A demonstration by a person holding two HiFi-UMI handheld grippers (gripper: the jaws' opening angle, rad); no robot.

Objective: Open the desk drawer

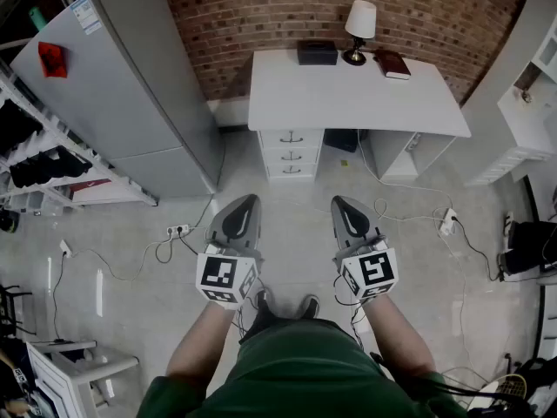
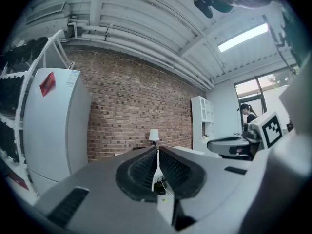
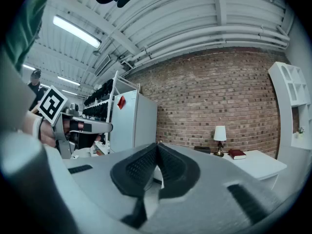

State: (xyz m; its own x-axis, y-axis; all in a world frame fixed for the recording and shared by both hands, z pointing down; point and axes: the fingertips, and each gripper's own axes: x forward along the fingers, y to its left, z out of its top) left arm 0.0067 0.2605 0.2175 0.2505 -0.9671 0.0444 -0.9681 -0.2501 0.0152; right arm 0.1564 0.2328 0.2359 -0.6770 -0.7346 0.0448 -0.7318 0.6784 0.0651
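Three drawers [image 1: 291, 153] are stacked under the white tabletop [image 1: 348, 98], well ahead of the tongs and in line with the gap between them. All three are pushed shut, so their contents are hidden. Each white front is fitted with a small curved handle. A black box [image 1: 316, 52], a lamp [image 1: 359, 29] and a dark red book [image 1: 393, 64] are set along the tabletop's far edge. The left tongs [image 1: 250, 200] and right tongs [image 1: 338, 202] are held level, side by side, each pressed together with nothing between.
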